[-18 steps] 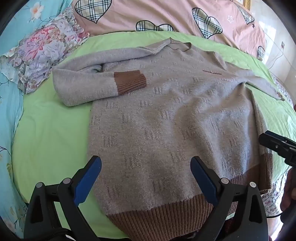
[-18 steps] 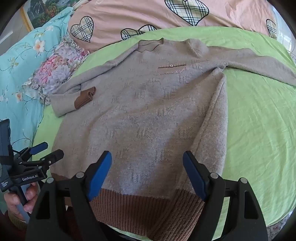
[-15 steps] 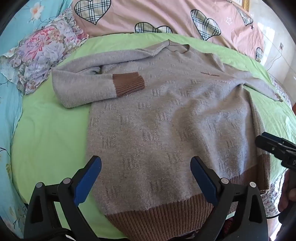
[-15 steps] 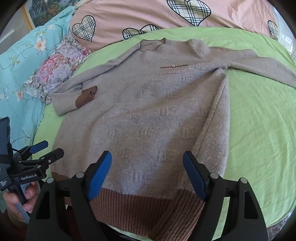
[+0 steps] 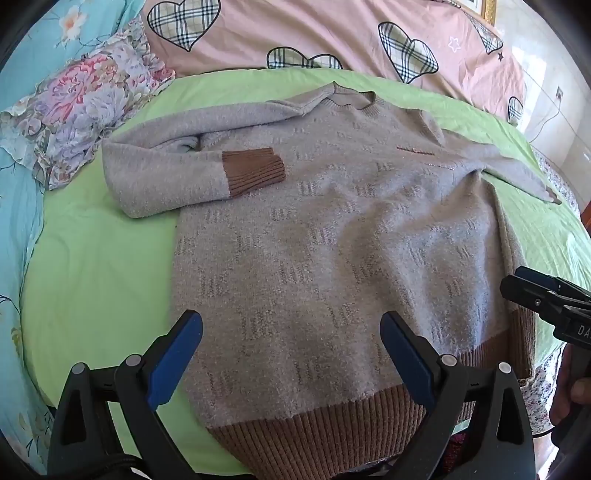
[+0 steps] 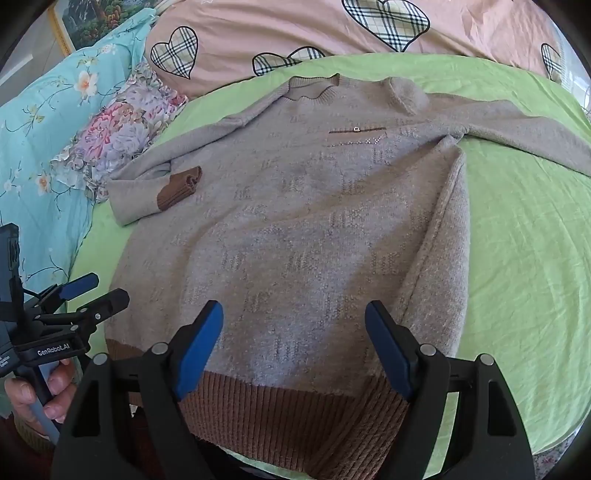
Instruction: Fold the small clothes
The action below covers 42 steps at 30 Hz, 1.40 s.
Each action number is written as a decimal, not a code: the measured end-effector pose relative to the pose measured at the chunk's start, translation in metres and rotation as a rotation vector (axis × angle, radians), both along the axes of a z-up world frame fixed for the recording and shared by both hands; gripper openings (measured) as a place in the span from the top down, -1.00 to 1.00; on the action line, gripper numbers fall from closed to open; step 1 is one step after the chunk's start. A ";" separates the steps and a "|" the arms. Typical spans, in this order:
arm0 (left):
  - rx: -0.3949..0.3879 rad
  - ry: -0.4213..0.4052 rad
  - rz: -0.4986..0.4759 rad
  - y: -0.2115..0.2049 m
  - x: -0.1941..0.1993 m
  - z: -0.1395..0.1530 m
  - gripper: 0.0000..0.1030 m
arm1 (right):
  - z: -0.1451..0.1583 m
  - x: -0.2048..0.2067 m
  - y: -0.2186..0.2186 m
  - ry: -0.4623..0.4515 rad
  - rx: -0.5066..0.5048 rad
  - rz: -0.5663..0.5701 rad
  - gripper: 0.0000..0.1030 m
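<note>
A grey knit sweater (image 5: 332, 258) with brown ribbed hem and cuffs lies flat on the green sheet (image 5: 96, 280). Its left sleeve is folded in, with the brown cuff (image 5: 255, 171) resting on the chest. The other sleeve (image 6: 517, 129) stretches out to the right. My left gripper (image 5: 291, 347) is open and empty above the hem's left part. My right gripper (image 6: 293, 343) is open and empty above the hem's right part, where the side edge (image 6: 443, 258) is folded inward. Each gripper shows in the other's view, the right one (image 5: 546, 295) and the left one (image 6: 85, 291).
A pink pillow with plaid hearts (image 5: 332, 33) lies at the head of the bed. A floral cushion (image 5: 85, 110) and a turquoise floral cover (image 6: 44, 129) lie to the left. The bed's near edge runs just under the hem.
Both grippers have drifted slightly; the sweater sits a little lower in both views. The jaws stay open. The sweater has not moved.
</note>
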<state>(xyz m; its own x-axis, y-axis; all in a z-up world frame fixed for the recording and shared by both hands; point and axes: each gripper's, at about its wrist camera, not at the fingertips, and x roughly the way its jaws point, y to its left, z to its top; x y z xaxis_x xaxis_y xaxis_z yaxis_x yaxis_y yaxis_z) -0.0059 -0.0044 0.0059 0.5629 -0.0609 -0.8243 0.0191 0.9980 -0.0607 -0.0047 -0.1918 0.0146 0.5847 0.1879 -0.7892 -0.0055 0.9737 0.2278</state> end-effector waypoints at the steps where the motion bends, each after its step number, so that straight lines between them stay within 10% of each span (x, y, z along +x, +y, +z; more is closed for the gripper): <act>1: 0.000 0.000 0.000 0.000 0.000 0.000 -0.89 | 0.000 0.000 0.001 0.000 0.001 0.000 -0.55; 16: -0.001 -0.001 -0.009 -0.001 0.002 0.001 -0.89 | 0.003 0.000 0.000 0.097 -0.014 0.006 -0.55; 42: 0.034 -0.041 -0.086 -0.007 0.077 0.019 -0.89 | 0.017 0.017 -0.065 -0.007 0.036 -0.146 -0.55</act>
<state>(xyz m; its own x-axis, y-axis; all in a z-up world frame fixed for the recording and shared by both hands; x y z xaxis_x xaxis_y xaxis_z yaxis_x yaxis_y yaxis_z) 0.0711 -0.0113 0.0251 0.5905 -0.0828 -0.8028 0.1063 0.9940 -0.0243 0.0124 -0.2563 0.0316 0.6133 0.1285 -0.7793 0.1341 0.9554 0.2631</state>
